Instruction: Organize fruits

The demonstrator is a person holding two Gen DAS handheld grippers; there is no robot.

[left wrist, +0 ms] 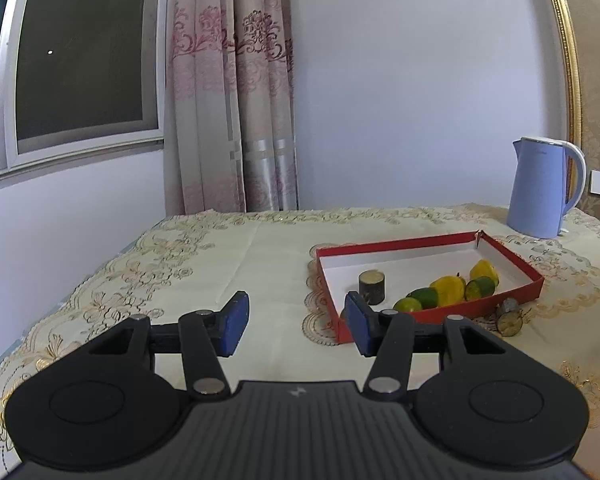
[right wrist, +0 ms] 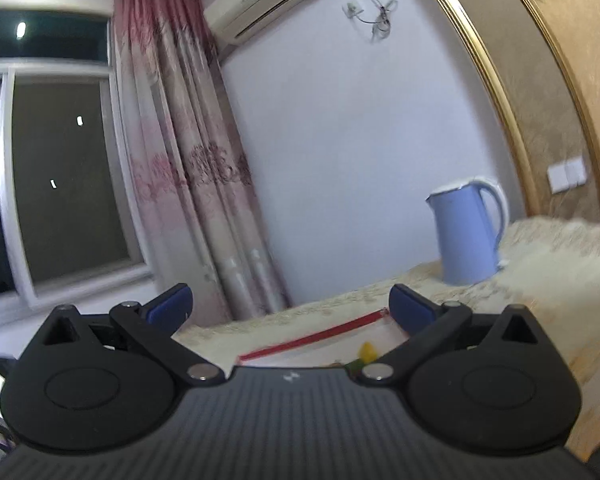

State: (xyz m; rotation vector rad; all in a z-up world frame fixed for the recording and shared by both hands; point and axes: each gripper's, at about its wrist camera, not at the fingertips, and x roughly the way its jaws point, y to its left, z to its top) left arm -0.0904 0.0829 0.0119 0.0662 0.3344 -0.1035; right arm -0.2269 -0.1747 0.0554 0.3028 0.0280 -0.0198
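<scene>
The fruits lie in a shallow red cardboard tray with a white floor (left wrist: 512,258), bunched toward its near right side: a yellow fruit (left wrist: 485,270) at the back, a larger yellow fruit (left wrist: 449,289) beside it, and three green citrus fruits — one at the right (left wrist: 480,288), one in the middle (left wrist: 424,297), one nearest the rim (left wrist: 408,305). A short dark brown cylinder with a pale top (left wrist: 372,285) stands upright in the tray, left of the fruit and apart from it. Just outside the tray's near right wall, two small dark round pieces (left wrist: 509,318) sit on the cloth.

The tray rests on a bench covered with a cream embroidered cloth (left wrist: 228,264). A light blue electric kettle (left wrist: 540,188) stands behind the tray, near the wall.

The left claw (left wrist: 296,322) is released, its blue pads wide apart and empty, hovering over the cloth just left of the tray's near corner. The right claw (right wrist: 290,308) is likewise spread wide and empty — its view is blurred, showing the tray's red rim (right wrist: 312,338) low between the fingers.
</scene>
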